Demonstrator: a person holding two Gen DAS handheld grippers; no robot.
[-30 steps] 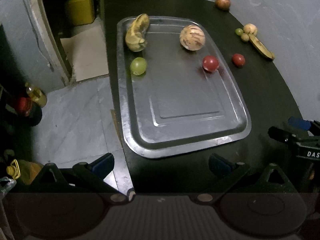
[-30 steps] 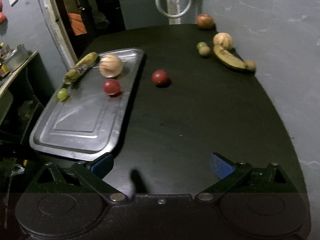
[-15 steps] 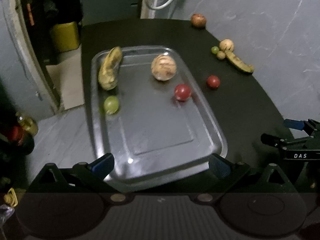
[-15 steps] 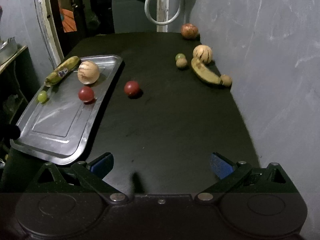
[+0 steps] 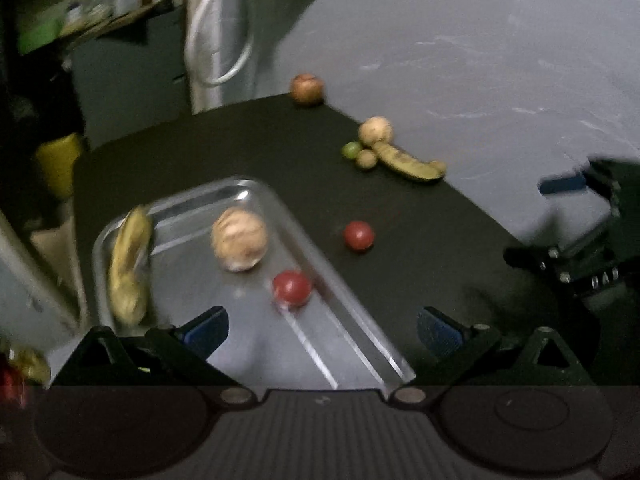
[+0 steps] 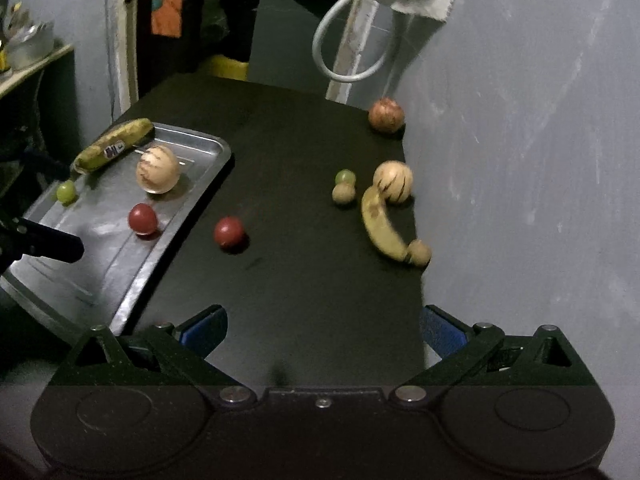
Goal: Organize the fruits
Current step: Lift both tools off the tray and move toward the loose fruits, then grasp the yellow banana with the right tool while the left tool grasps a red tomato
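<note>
A metal tray (image 5: pixel 352 328) (image 6: pixel 120 256) lies at the left of the black table. On it are a banana (image 5: pixel 128 264) (image 6: pixel 114 149), a striped pale melon (image 5: pixel 239 239) (image 6: pixel 157 168), a red tomato (image 5: pixel 292 288) (image 6: pixel 142 219) and a green grape (image 6: pixel 66 192). On the table are a red tomato (image 5: pixel 359 235) (image 6: pixel 229 232), a banana (image 5: pixel 408 162) (image 6: pixel 382 228), a second striped melon (image 5: pixel 375 130) (image 6: pixel 393 181), a green grape (image 5: pixel 352 149) (image 6: pixel 345 177) and an apple (image 5: pixel 306 88) (image 6: pixel 385 114). My left gripper (image 5: pixel 322 326) is open and empty over the tray's near end. My right gripper (image 6: pixel 323 330) is open and empty over the table's near edge.
A grey wall (image 6: pixel 520 120) runs along the table's right side. A white hose loop (image 6: pixel 344 52) hangs behind the table. Two small brown fruits (image 6: pixel 343 194) (image 6: pixel 419 252) lie by the table banana. The right gripper shows at the right in the left wrist view (image 5: pixel 580 256). A yellow container (image 5: pixel 58 160) stands on the floor at left.
Both grippers have moved forward and tilted up, so the fruits appear closer and lower in view. No fruit has moved. Both grippers stay open.
</note>
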